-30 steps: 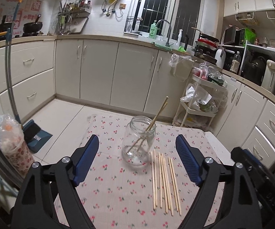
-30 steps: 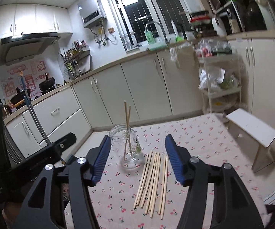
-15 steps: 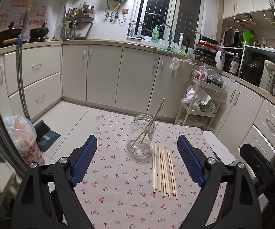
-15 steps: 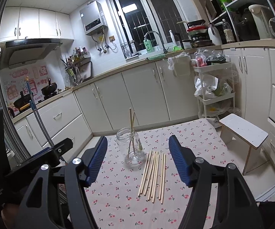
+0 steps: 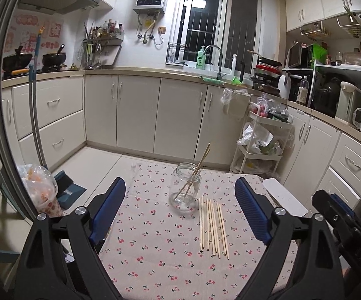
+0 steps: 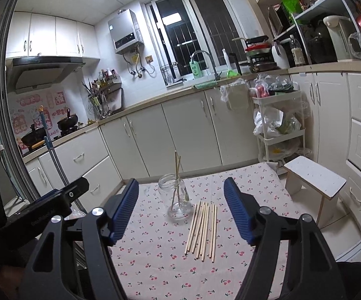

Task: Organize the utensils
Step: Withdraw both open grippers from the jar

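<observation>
Chopsticks (image 5: 213, 225) are lying beside the glass jar (image 5: 185, 187) on the tabletop (image 5: 155, 250); left hand-held gripper (image 5: 180, 207) and right hand-held gripper (image 6: 181, 208) are opening, gripping nothing.

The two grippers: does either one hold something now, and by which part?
Nothing is held. The left gripper and right gripper are both empty, jaws opening, back from the jar and chopsticks.
</observation>
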`<state>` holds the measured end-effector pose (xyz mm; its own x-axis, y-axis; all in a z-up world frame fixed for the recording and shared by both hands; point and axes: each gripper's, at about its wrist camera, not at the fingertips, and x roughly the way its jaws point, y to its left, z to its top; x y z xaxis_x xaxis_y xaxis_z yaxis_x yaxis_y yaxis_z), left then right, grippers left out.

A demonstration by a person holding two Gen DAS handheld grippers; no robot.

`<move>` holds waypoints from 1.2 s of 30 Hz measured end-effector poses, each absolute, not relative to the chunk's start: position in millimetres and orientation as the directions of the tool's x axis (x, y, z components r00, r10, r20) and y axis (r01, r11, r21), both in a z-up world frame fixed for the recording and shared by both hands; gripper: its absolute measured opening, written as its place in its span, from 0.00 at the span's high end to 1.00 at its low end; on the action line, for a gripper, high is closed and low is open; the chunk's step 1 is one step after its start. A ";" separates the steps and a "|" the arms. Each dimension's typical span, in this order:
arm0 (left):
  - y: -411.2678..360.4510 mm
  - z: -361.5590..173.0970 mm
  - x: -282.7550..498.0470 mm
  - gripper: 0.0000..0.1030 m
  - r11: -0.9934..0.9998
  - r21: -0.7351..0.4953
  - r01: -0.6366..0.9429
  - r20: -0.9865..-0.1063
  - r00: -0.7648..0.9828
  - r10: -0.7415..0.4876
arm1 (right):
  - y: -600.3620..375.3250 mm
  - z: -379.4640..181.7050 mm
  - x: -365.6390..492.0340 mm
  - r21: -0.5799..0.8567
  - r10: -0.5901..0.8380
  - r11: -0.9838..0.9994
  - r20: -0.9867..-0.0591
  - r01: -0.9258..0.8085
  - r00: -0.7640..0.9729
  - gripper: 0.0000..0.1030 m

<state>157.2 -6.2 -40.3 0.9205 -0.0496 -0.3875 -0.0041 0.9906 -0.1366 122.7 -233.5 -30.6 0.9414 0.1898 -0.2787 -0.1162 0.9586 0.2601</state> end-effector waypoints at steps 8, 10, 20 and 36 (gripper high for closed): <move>-7.7 -28.7 142.9 0.15 0.992 -0.130 0.000 -0.361 0.932 -0.047 | -232.2 -19.1 104.5 0.248 0.184 0.961 -0.248 -0.122 0.951 0.31; -8.9 -26.8 140.6 0.15 0.992 -0.129 0.001 -0.354 0.934 -0.047 | -233.4 -17.2 102.6 0.249 0.185 0.961 -0.242 -0.123 0.952 0.31; -9.8 -20.5 131.9 0.13 0.992 -0.130 0.000 -0.338 0.940 -0.044 | -231.1 -11.3 93.8 0.236 0.188 0.963 -0.229 -0.133 0.955 0.31; 6.9 -124.2 225.0 0.10 0.987 -0.150 -0.051 -0.639 0.767 -0.058 | -253.2 -141.1 212.4 0.210 0.140 0.978 -0.637 -0.004 0.758 0.63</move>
<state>225.0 6.9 -124.2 0.7673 -0.0575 -0.6387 -0.0512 0.9873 -0.1505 212.4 -253.2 -141.1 0.7578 0.1399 -0.6373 -0.0036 0.9776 0.2102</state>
